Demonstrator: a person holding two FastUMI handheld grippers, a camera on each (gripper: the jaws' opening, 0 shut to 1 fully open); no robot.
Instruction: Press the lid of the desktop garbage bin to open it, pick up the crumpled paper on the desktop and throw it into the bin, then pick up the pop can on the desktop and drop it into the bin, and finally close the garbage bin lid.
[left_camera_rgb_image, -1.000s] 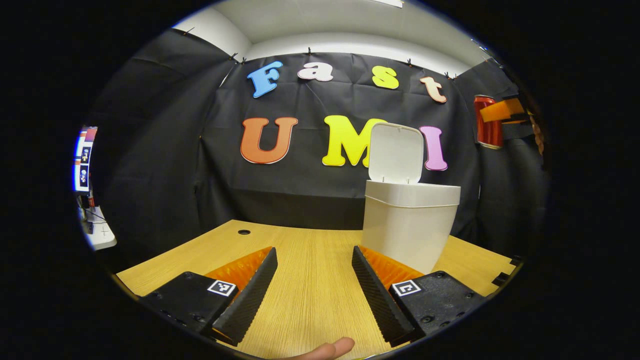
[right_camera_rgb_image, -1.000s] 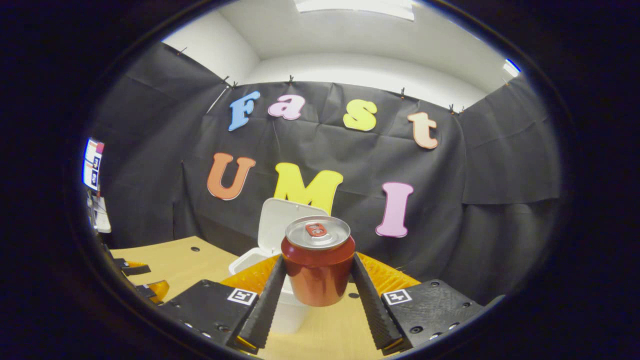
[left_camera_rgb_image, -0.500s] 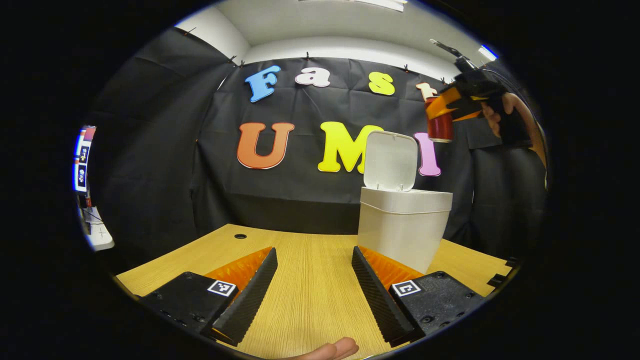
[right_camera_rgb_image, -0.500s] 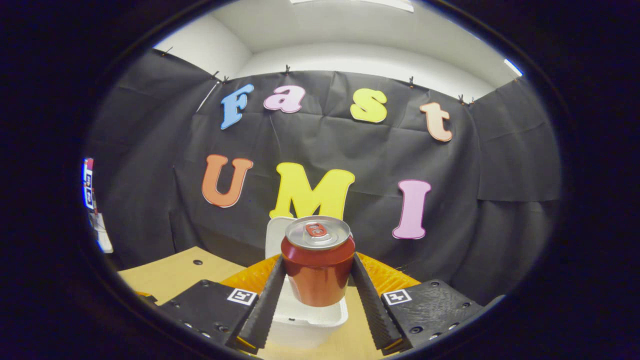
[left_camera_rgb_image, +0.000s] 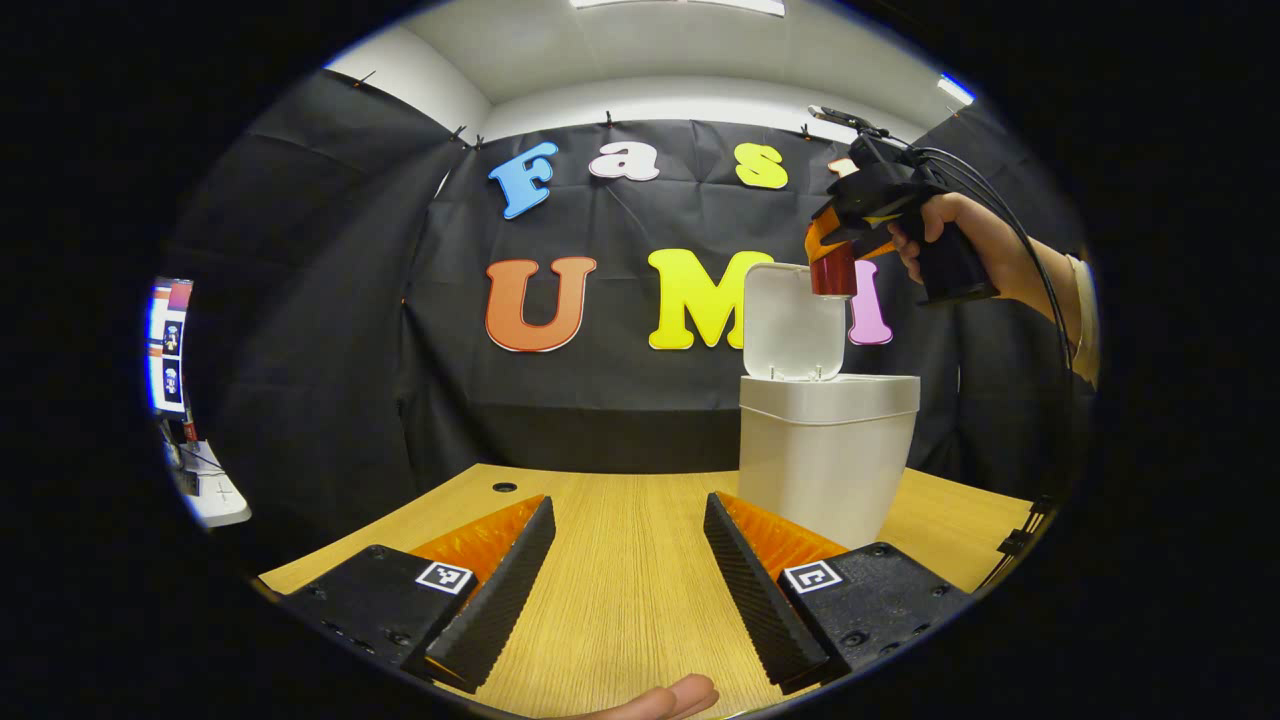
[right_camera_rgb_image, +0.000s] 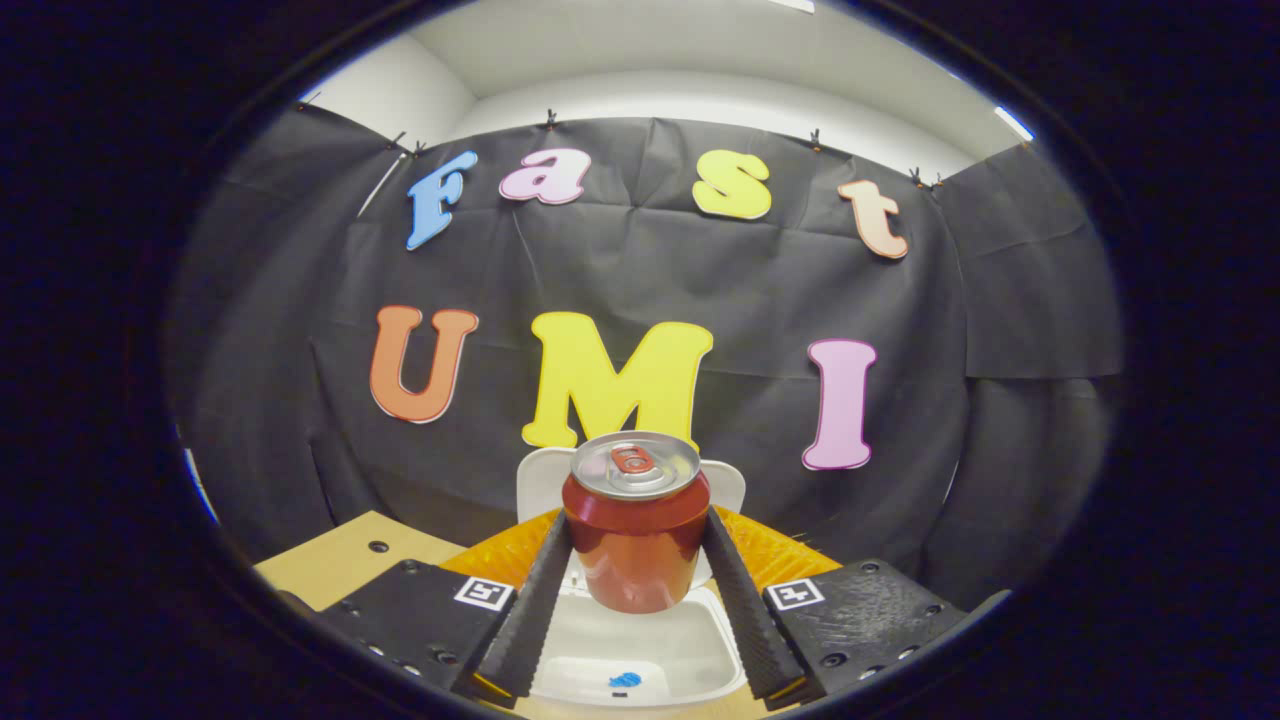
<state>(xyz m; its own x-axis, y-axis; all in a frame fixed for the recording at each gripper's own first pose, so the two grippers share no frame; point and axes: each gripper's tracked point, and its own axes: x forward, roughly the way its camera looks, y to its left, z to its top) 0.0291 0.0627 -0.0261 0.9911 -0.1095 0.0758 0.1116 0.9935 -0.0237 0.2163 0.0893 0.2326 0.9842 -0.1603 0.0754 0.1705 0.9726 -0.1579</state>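
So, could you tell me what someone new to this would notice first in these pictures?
Most striking is the red pop can, clamped upright between the right gripper's fingers and hanging above the open white bin. The bin stands on the wooden desk with its lid tipped up. The left gripper is open, low over the desk.

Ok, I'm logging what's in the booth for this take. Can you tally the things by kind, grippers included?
Grippers: 2, left gripper, right gripper
Pop cans: 1, red pop can, held by the right gripper above the bin
Garbage bins: 1, white bin, lid up
Desks: 1, wooden desk
Total: 5
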